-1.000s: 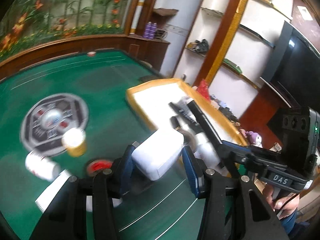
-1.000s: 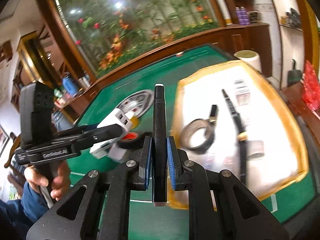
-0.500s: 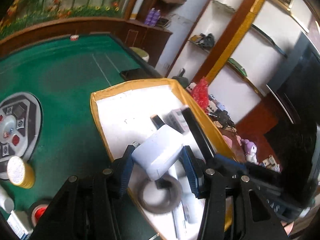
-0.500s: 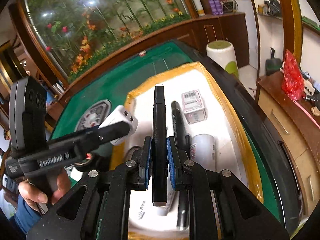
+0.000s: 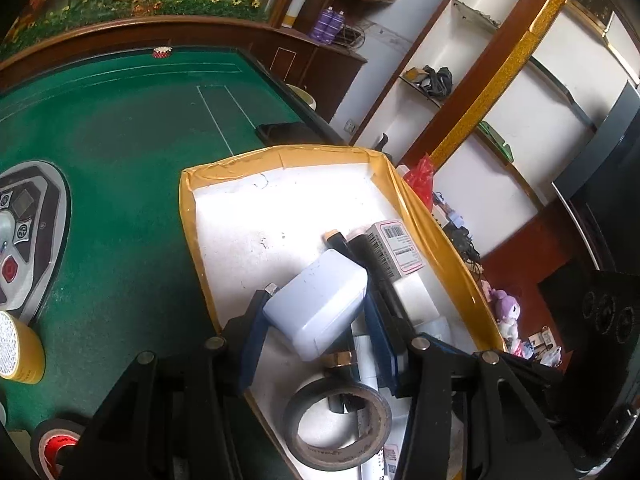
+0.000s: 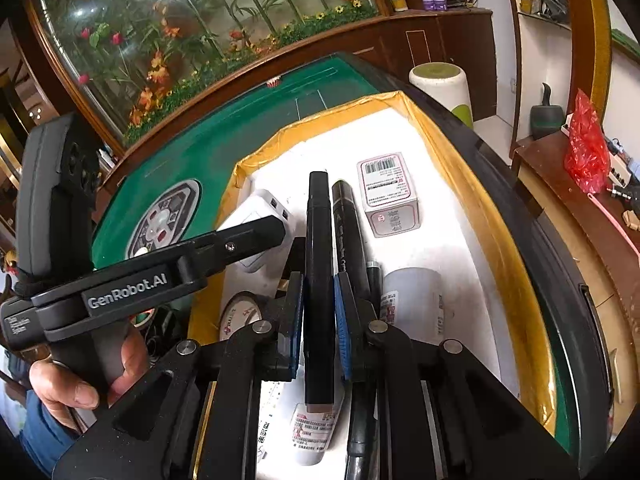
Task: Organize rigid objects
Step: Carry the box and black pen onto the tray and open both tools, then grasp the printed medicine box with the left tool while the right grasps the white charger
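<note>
My left gripper (image 5: 316, 320) is clamped partway open on the white charger (image 5: 316, 304), squeezing its broad sides so it hangs level over the tray (image 5: 188, 216), near the tray's left edge. My right gripper (image 6: 318, 320) is pinched nearly shut on the black marker (image 6: 319, 264), held mid-barrel so it points along the tray's length, parallel to the pen (image 6: 346, 224) lying there. Both hang above the tray's near end, where the tape roll (image 5: 338, 424) and bottle (image 6: 412, 300) already crowd things; I judge the bare far end offers room.
</note>
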